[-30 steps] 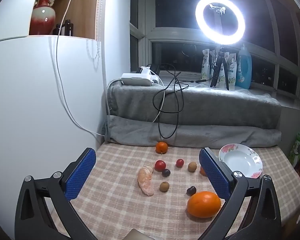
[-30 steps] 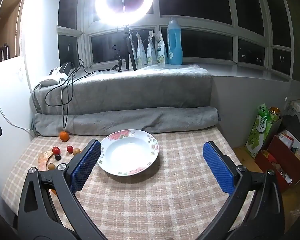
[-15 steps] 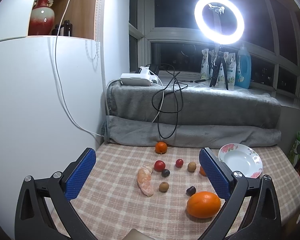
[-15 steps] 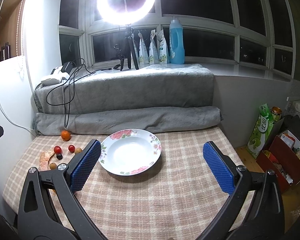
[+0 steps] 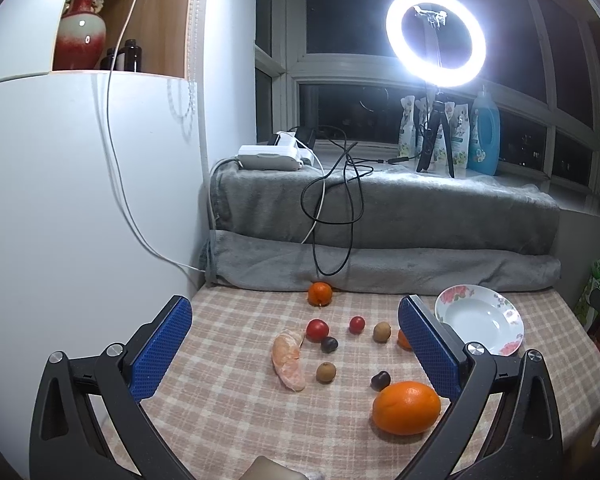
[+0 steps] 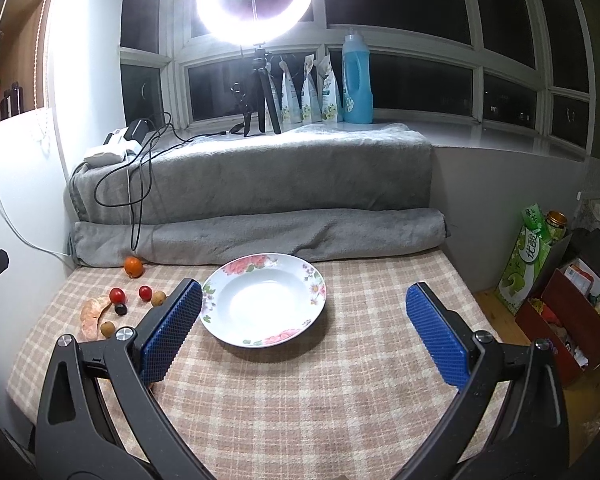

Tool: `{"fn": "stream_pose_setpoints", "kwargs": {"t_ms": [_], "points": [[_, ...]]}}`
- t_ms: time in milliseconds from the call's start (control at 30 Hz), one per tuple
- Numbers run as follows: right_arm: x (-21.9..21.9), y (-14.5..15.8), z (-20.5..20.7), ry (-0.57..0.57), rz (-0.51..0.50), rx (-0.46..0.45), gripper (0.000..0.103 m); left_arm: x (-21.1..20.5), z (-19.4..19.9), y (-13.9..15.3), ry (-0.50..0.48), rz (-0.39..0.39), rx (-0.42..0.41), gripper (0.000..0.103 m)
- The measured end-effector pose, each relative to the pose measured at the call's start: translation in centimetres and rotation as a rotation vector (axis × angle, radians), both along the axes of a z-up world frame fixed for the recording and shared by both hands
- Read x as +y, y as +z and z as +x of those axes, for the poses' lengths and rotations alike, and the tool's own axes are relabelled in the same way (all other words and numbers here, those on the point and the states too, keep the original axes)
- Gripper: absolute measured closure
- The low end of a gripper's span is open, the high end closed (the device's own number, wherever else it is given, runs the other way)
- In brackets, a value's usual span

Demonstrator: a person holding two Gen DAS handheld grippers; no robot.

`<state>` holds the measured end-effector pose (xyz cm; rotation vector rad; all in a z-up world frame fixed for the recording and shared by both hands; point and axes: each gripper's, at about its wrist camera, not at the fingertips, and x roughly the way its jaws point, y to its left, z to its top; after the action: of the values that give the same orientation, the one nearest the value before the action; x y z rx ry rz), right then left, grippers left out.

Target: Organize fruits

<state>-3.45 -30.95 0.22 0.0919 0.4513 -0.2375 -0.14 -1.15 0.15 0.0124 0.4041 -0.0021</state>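
Room on the checked surface (image 6: 340, 380) is widest on its right half, where bare cloth runs from the plate (image 6: 224, 280) to the right edge; the far side is walled by a rolled grey blanket (image 6: 300, 232), the left side by a white cabinet (image 5: 80, 200). Left tongs (image 5: 296, 344) hover above the near-left part, blue pads wide apart, gripping nothing. Right tongs (image 6: 304, 332) hang over the middle, likewise spread and holding nothing. The plate holds no fruit. Fruits lie scattered left of it: a large orange (image 5: 406, 407) nearest, a peeled segment piece (image 5: 288, 360), two red tomatoes (image 5: 317, 329), brown and dark small fruits, and a small tangerine (image 5: 320, 294) against the blanket.
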Motion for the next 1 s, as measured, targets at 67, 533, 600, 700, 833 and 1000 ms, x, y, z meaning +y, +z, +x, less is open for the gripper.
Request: {"fn": "stream_pose_setpoints", "kwargs": {"t_ms": [67,533,600,700,833,1000], "points": [[0.03,-0.06,0.01,-0.004,0.003,0.002,0.0,-0.06,0.07,-0.04,0.0,0.002,0.001,0.0],[0.16,-0.09,0.28,0.012,-0.007,0.009,0.0,0.13,0.41,-0.11,-0.009,-0.001,-0.003,0.0],[0.22,-0.08,0.34,0.012,-0.007,0.008,0.0,0.13,0.38,-0.14,-0.008,-0.002,-0.004,0.0],[0.25,-0.14,0.37,0.013,-0.007,0.009,0.0,0.12,0.45,-0.15,-0.01,-0.001,-0.003,0.0],[0.44,-0.12,0.59,0.017,-0.007,0.014,0.0,0.07,0.58,-0.13,-0.018,0.0,-0.002,0.0],[0.73,-0.19,0.89,0.026,-0.013,0.016,0.0,0.19,0.91,-0.36,-0.017,-0.002,0.009,0.0]]}}
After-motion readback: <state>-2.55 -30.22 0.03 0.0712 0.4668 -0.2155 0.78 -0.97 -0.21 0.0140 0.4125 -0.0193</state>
